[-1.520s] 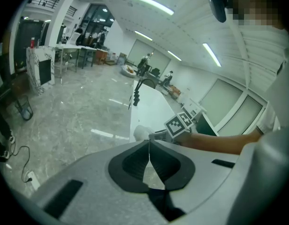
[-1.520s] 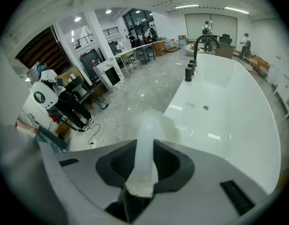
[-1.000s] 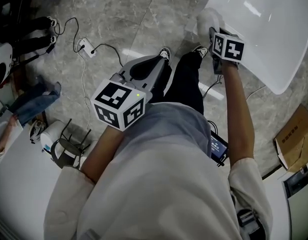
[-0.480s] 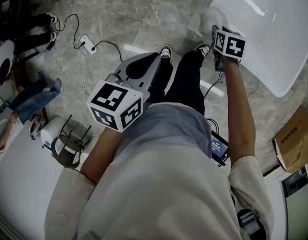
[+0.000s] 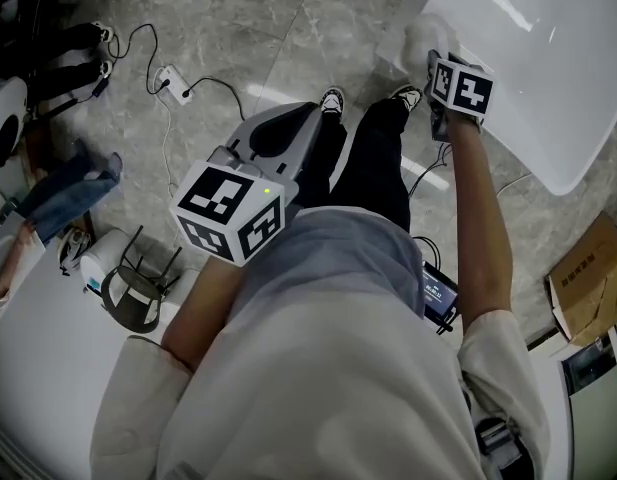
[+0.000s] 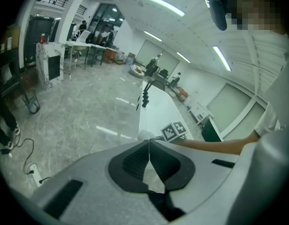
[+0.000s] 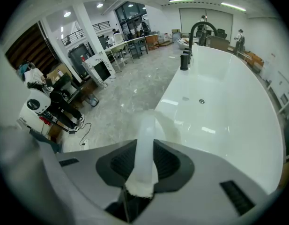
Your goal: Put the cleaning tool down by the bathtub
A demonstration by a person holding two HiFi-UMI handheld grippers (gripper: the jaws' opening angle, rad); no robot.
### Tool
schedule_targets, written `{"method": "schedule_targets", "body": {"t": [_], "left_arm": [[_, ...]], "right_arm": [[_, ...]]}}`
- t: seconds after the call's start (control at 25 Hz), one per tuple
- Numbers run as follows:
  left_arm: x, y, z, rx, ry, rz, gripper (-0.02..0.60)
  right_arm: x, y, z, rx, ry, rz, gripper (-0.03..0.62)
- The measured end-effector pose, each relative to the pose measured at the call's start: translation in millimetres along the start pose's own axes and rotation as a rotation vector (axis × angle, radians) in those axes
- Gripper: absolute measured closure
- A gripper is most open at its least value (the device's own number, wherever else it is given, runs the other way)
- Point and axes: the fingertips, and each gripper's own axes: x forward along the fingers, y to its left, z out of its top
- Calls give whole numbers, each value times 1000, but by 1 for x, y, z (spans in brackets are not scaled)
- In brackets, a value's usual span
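Grey marbled stone floor (image 5: 288, 28), glossy white bathtub (image 5: 548, 78) at right, left tool (image 6: 149, 144) above floor with jaws pressed together and empty, right tool (image 7: 146, 146) pinching translucent-handled white cleaning brush (image 7: 145, 125), brush head just beside bathtub rim.

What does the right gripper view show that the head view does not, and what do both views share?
Only the right gripper view: the right tongs shut on the cleaning tool's pale handle, plus the black tap and the drain of the bathtub. Only the head view: the left tongs, empty, and the person's shoes. Both: the white bathtub, the cleaning tool near its rim, and the grey marbled floor.
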Motion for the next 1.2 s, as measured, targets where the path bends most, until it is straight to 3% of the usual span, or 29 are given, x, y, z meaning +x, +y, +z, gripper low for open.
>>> {"method": "schedule_targets", "body": {"t": [0.6,1.2], "left_arm": [[0,-6,-1,9,3,-7,572],[-1,-11,2,20,-10,-21,572]], "right_arm": [[9,2,-10,36,35,28,503],[4,4,-8,34,33,27,461]]}}
